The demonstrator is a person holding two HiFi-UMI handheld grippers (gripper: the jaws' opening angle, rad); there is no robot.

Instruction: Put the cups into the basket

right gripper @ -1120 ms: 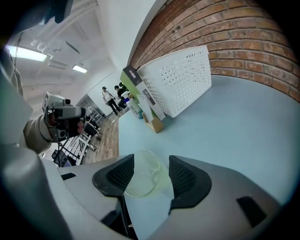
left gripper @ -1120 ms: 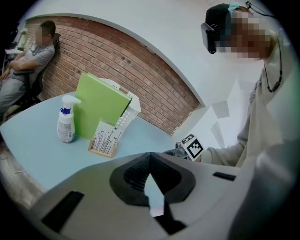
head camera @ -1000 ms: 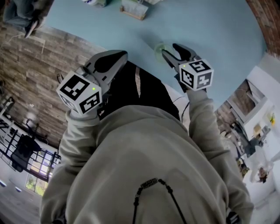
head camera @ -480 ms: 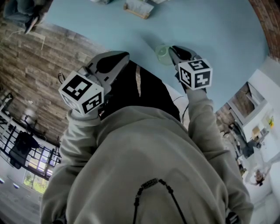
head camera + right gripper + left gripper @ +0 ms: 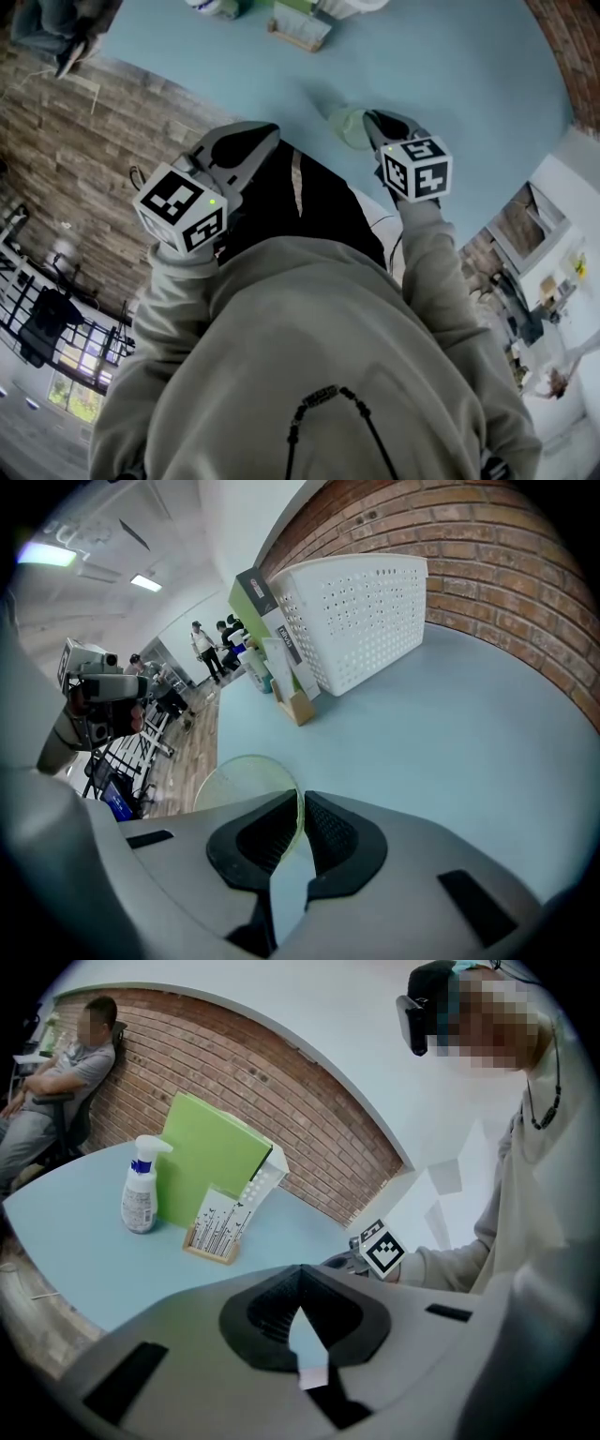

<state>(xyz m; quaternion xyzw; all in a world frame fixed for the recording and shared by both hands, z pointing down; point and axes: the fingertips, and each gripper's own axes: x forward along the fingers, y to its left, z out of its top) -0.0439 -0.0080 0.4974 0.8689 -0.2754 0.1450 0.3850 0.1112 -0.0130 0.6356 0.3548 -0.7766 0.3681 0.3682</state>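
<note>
A pale green see-through cup [image 5: 347,127] stands on the light blue table [image 5: 469,84] near its front edge. My right gripper [image 5: 371,122] has just been closing, and its jaws now pinch the cup's rim. In the right gripper view the cup [image 5: 234,782] lies left of the jaws, and its wall is pressed between the pads of the right gripper [image 5: 300,819]. The white perforated basket [image 5: 361,611] stands far back by the brick wall. My left gripper [image 5: 246,142] hangs shut and empty off the table's edge, and in its own view the left gripper [image 5: 300,1274] has its tips together.
A green folder [image 5: 211,1159] leans against the basket [image 5: 270,1168]. Beside it are a spray bottle [image 5: 139,1196] and a wooden card holder [image 5: 216,1230]. A person [image 5: 56,1077] sits at the table's far left. Wood floor lies below the table edge.
The right jaws, open around the cup a second ago, have closed onto its rim. The left gripper has stayed where it was.
</note>
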